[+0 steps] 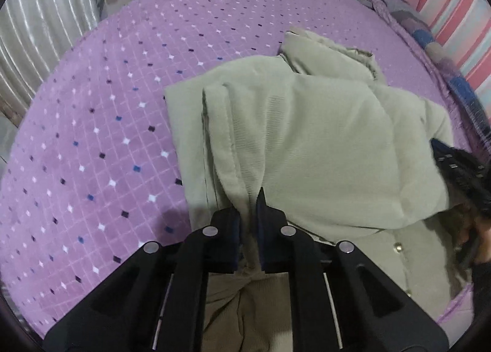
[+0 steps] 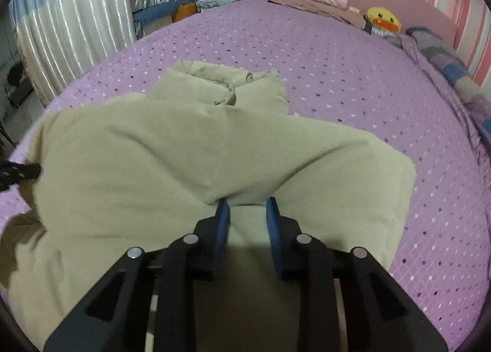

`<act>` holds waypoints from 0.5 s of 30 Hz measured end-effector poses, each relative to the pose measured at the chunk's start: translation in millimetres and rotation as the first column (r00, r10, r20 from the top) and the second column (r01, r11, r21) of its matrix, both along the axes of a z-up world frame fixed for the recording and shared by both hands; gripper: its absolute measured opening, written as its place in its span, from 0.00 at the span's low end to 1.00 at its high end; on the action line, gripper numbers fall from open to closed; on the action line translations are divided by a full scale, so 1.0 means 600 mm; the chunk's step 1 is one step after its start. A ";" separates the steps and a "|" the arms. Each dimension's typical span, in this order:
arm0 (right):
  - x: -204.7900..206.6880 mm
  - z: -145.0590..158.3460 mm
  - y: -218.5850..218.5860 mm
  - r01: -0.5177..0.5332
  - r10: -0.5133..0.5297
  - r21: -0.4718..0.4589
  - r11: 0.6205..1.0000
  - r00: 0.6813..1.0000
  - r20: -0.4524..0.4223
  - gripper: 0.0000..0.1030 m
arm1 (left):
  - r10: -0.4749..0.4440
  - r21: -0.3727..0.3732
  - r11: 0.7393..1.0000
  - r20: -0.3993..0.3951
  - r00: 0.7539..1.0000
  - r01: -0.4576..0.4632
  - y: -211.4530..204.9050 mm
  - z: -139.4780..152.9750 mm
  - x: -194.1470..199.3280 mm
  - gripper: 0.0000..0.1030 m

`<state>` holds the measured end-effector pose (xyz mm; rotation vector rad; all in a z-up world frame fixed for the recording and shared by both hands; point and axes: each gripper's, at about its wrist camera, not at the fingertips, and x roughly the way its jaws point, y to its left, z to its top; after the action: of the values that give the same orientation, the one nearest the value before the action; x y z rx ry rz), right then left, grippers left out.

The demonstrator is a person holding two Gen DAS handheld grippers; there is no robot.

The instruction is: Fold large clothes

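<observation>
- Pale green coat (image 1: 307, 137) lay partly folded on the purple-quilted bed (image 1: 92, 137), collar toward the headboard.
- Left gripper (image 1: 248, 207): jaws clamped on a bunched fold of the coat's edge.
- Right gripper (image 2: 247, 207): jaws narrowly apart, a raised fold pinched between them.
- Yellow duck toy (image 2: 383, 22) sat near the pillows.
</observation>
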<state>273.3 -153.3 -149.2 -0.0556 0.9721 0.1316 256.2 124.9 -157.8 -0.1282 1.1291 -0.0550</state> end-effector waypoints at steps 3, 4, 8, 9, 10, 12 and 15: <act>-0.022 0.034 -0.025 0.006 -0.009 0.080 0.997 0.999 0.031 0.57 | 0.007 0.044 0.999 0.025 1.000 -0.008 -0.019 0.018 -0.006 0.17; -0.022 0.046 -0.024 0.014 -0.019 0.083 0.996 0.998 0.055 0.66 | 0.017 0.080 0.997 0.048 0.999 -0.021 -0.023 0.033 -0.004 0.23; -0.016 0.091 -0.037 0.039 -0.051 0.104 0.994 0.992 0.117 0.83 | 0.052 0.112 0.991 0.129 0.990 -0.066 -0.012 0.100 -0.016 0.83; -0.007 0.098 -0.034 0.055 -0.067 0.091 0.994 0.989 0.133 0.86 | 0.044 0.108 0.992 0.137 0.990 -0.059 -0.016 0.108 -0.009 0.85; 0.007 0.105 -0.027 0.079 -0.088 0.066 0.995 0.984 0.154 0.91 | 0.036 0.108 0.993 0.137 0.990 -0.052 -0.015 0.112 -0.008 0.86; 0.040 0.106 -0.009 0.119 -0.120 0.016 0.993 0.977 0.177 0.97 | 0.013 0.120 0.992 0.134 0.991 -0.029 -0.050 0.110 0.038 0.86; 0.093 0.098 0.023 0.221 -0.204 -0.093 0.971 0.964 0.168 0.97 | -0.005 0.136 0.991 0.126 0.992 -0.012 -0.108 0.101 0.110 0.86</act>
<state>329.2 -139.3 -90.1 -0.0623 0.8207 -0.1239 322.2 60.2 -97.2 -0.0045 1.0034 0.0174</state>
